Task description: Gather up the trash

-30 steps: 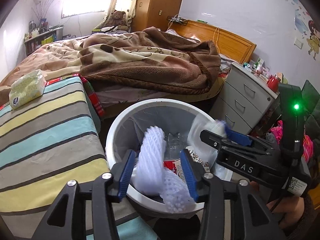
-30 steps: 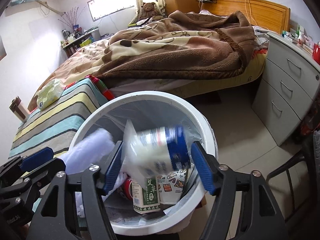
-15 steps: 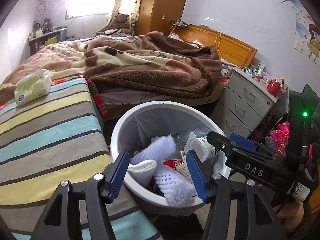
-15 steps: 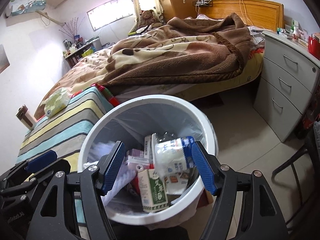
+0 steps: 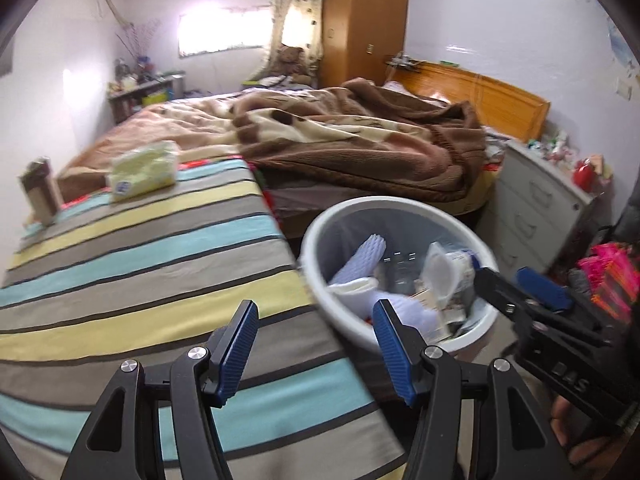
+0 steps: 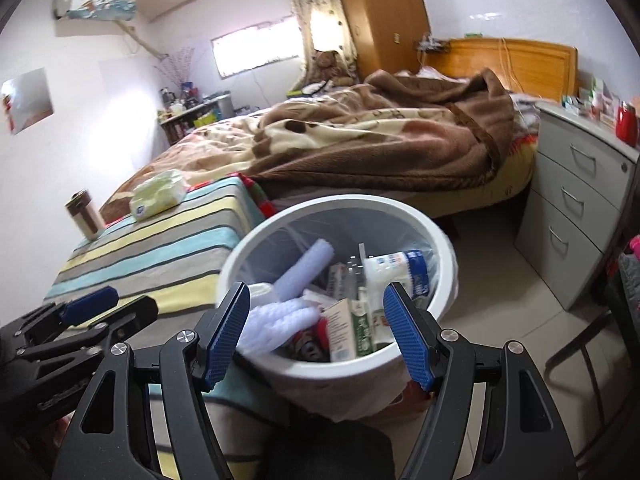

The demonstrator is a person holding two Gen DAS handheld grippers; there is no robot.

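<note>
A white round trash bin [image 5: 320, 216] [image 6: 448, 248] stands on the floor beside a striped table. It holds white foam netting [image 6: 304, 270] [image 5: 360, 260], a white and blue bottle [image 6: 400, 270], a green carton [image 6: 352, 330] and other wrappers. My left gripper [image 5: 314, 346] is open and empty, above the table's edge, left of the bin. My right gripper [image 6: 316, 334] is open and empty, above the bin's near rim. Each gripper shows in the other's view, the right one [image 5: 520, 284] and the left one [image 6: 92, 312].
The striped table [image 5: 132, 264] bears a yellow-green tissue pack [image 5: 144, 170] [image 6: 160, 192] and a brown tumbler [image 5: 40, 190] [image 6: 84, 220] at its far end. A bed with a brown blanket [image 5: 360, 140] lies behind. A grey drawer unit [image 6: 576, 204] stands at right.
Both grippers have let go of their trash, the foam netting and the bottle, which now lie in the bin. Both have pulled back and up; the left has swung left over the table.
</note>
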